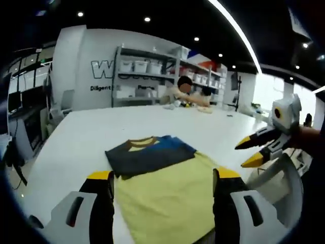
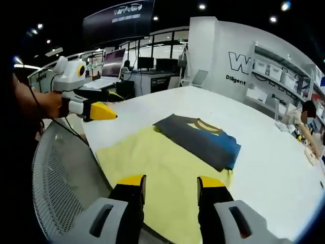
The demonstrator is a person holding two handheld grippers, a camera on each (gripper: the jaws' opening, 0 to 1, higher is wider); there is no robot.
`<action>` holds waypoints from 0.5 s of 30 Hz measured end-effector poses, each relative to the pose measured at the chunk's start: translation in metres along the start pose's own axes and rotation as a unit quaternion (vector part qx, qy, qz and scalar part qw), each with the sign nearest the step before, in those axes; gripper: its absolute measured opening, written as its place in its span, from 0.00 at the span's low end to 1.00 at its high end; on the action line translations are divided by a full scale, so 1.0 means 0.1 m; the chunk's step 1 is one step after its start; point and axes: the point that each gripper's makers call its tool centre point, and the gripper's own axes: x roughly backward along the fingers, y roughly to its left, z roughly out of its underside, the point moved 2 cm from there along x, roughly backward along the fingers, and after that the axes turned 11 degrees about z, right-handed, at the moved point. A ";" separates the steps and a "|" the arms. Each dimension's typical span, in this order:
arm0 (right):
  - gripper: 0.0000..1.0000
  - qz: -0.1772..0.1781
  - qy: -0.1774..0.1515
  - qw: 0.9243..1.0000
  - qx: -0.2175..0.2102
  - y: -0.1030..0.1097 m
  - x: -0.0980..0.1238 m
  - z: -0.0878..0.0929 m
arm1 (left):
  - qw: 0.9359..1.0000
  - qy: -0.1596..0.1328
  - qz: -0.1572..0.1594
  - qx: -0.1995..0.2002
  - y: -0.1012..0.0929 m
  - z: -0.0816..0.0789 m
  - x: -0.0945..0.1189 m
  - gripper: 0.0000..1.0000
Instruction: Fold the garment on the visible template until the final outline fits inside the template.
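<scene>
A folded garment (image 1: 150, 152), dark grey and blue with a yellow collar, lies flat across the far edge of the yellow template sheet (image 1: 167, 198) on the white table (image 1: 76, 137). My left gripper (image 1: 163, 175) hovers open over the near part of the sheet, holding nothing. Off the table's right side my right gripper (image 1: 249, 151) hangs in the air with its yellow tips apart. In the right gripper view the garment (image 2: 200, 137) rests beyond the template (image 2: 147, 157), my right gripper (image 2: 171, 181) stands open above the sheet, and the left gripper (image 2: 104, 105) is raised at the left.
A grey mesh chair (image 2: 61, 178) stands against the table's near edge, also visible as a chair (image 1: 284, 178). A person (image 1: 185, 91) sits at the table's far end with small items. Shelves with white bins (image 1: 147, 68) line the wall. Desks with monitors (image 2: 147, 63) stand beyond.
</scene>
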 end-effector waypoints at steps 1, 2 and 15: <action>0.40 0.006 0.000 1.000 -0.003 -0.02 0.01 0.02 | 1.000 0.002 0.001 0.002 -0.01 0.02 0.03 0.75; 0.41 0.009 0.002 1.000 -0.006 -0.04 0.04 0.04 | 1.000 0.013 0.000 0.003 -0.02 0.08 0.07 0.75; 0.76 0.042 0.066 0.990 -0.117 -0.26 0.16 0.44 | 0.997 0.069 -0.008 0.033 -0.01 0.31 0.22 0.70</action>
